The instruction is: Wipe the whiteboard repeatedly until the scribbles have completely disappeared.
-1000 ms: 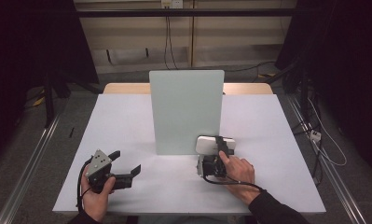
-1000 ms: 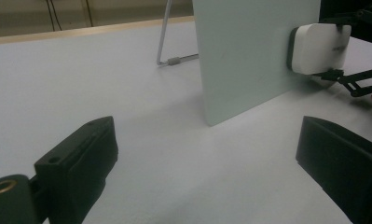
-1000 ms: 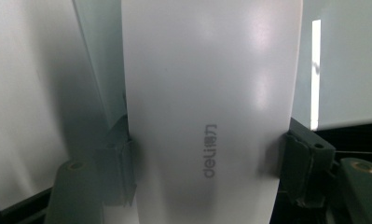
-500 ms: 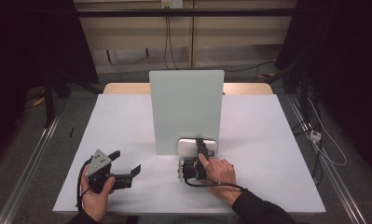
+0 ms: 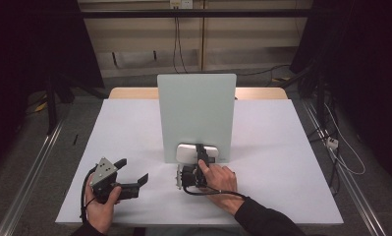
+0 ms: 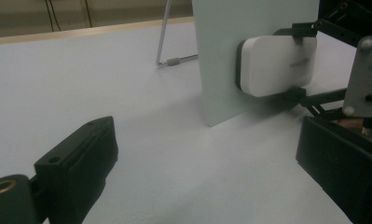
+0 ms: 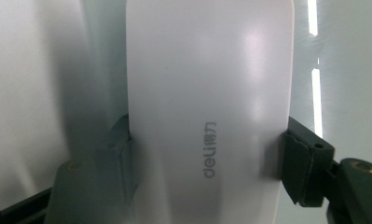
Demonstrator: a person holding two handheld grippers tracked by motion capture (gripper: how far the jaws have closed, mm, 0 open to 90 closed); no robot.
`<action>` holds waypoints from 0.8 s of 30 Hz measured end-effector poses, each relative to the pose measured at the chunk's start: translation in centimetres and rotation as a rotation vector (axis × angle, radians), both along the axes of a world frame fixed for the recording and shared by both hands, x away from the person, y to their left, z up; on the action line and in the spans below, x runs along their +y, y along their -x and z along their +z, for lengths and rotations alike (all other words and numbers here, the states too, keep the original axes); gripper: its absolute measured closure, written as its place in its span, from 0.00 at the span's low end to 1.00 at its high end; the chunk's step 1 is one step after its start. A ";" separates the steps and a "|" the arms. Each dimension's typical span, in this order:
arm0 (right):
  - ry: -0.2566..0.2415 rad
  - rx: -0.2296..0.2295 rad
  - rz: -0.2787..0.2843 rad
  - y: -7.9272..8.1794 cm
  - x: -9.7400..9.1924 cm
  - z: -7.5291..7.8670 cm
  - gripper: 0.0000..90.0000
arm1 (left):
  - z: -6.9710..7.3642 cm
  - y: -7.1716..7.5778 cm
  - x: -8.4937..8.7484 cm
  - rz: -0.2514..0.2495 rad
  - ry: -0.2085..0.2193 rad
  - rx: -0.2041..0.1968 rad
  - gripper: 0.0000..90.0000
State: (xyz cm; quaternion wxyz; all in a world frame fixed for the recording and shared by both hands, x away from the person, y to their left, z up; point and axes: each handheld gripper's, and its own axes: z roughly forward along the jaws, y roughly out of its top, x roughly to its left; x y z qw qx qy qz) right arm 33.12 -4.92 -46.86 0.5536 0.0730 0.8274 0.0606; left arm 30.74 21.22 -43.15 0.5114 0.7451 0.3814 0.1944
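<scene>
Right gripper (image 5: 199, 153) shifted left, eraser (image 5: 196, 153) underside hidden

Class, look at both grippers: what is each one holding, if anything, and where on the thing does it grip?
The right gripper clamps a white eraser by its two long sides, pressed against the upright board. The left gripper is open and holds nothing.

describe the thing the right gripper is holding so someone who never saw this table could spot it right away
Find the pale green upright board standing mid-table on the white table. Low on its near face, the right gripper is clamped on a white eraser block. It is a rounded rectangle with a dark backing against the board and small grey lettering on its face, the only white block there.
</scene>
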 end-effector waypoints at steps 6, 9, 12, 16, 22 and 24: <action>-0.046 -0.020 -0.003 -0.7 0.8 1.3 0.35 | 0.0 0.0 0.0 0.001 0.000 -0.002 0.06; -0.065 -0.030 -0.014 -0.9 1.2 1.7 0.35 | 0.0 0.1 0.0 0.001 0.004 -0.004 0.06; -0.061 -0.037 -0.008 -0.9 1.6 1.7 0.35 | 0.0 0.0 0.0 0.001 0.000 0.001 0.06; -0.056 -0.038 0.004 -1.0 2.1 1.6 0.35 | 0.0 0.0 0.0 -0.003 -0.004 0.001 0.06; -0.022 -0.027 0.025 -0.6 2.7 0.8 0.35 | 0.0 0.1 -0.1 -0.009 -0.001 -0.001 0.06; -0.009 -0.024 0.031 -0.5 2.9 0.5 0.35 | 0.0 0.1 -0.1 -0.001 0.004 0.001 0.06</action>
